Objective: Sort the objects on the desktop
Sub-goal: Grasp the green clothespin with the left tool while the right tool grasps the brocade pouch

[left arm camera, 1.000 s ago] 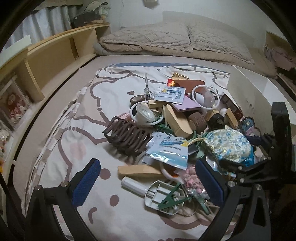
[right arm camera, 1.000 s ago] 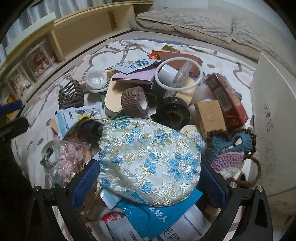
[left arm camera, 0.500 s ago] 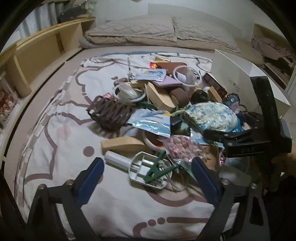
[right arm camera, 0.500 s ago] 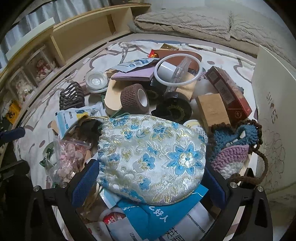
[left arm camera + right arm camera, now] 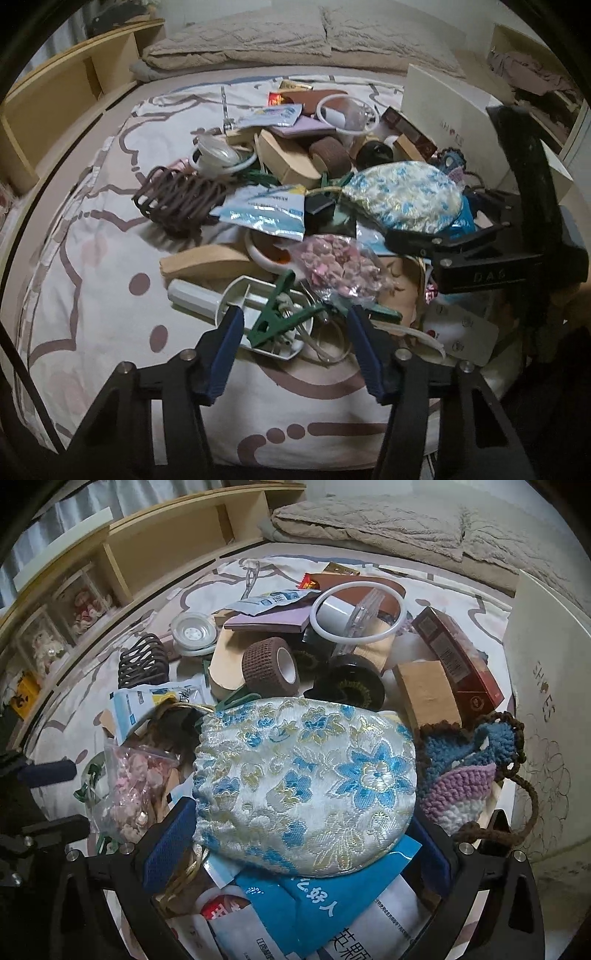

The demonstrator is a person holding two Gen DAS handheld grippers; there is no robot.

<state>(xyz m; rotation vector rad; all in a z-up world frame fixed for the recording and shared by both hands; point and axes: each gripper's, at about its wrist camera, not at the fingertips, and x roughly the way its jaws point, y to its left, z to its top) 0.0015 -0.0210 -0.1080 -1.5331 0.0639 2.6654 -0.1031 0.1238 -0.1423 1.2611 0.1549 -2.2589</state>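
left gripper (image 5: 295, 332): jaws just been closing, half spread astride green clip (image 5: 280, 314), no contact | clip: in white tray (image 5: 236, 295), long axis toward upper right | right gripper (image 5: 295, 842): pinching floral pouch (image 5: 306, 794)

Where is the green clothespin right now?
In the left wrist view, the green clothespin lies low at centre on a white plastic holder, between the left gripper fingers, just below a bag of pink pieces.

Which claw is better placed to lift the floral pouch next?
Right. The right claw already straddles the floral pouch, a blue pad at each side. The left claw, jaws just narrowing, sits over the green clip instead.
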